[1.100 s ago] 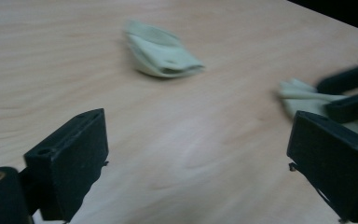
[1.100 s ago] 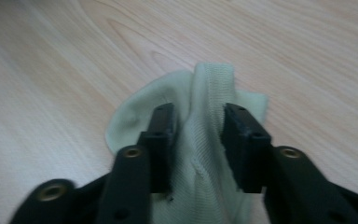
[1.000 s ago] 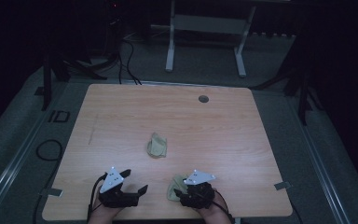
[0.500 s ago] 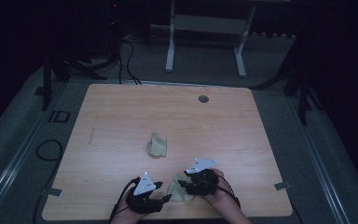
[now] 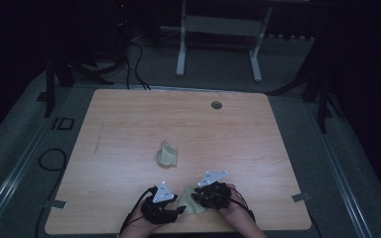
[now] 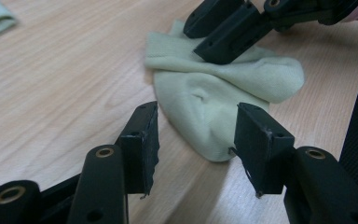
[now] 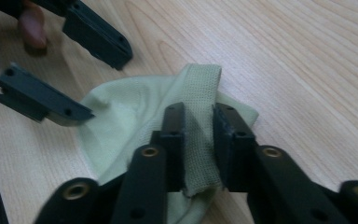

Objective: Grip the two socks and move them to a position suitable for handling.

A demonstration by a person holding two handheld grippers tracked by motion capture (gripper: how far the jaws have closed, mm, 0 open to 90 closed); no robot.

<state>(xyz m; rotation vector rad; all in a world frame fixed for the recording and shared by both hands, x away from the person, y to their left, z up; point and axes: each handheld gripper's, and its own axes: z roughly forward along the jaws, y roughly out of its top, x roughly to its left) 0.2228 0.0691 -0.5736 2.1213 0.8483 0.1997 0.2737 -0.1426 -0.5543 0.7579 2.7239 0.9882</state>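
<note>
Left tongs (image 5: 182, 210) are sitting spread around the near end of the pale green sock (image 6: 214, 102), jaws just been closing, not yet pinching. Sock is lying at the bench (image 5: 129, 124) front edge. Right tongs (image 7: 199, 140), also closing, are clamping its ribbed cuff.

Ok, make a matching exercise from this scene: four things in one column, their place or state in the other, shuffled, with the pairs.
Things:
1. right gripper
2. left gripper
3. near sock
4. far sock

States:
A. lies alone at the middle of the table
B. clamped on a ribbed cuff
C. jaws apart, astride the sock's end
D. pale green, between both grippers

Pairs: 1-B, 2-C, 3-D, 4-A
</note>
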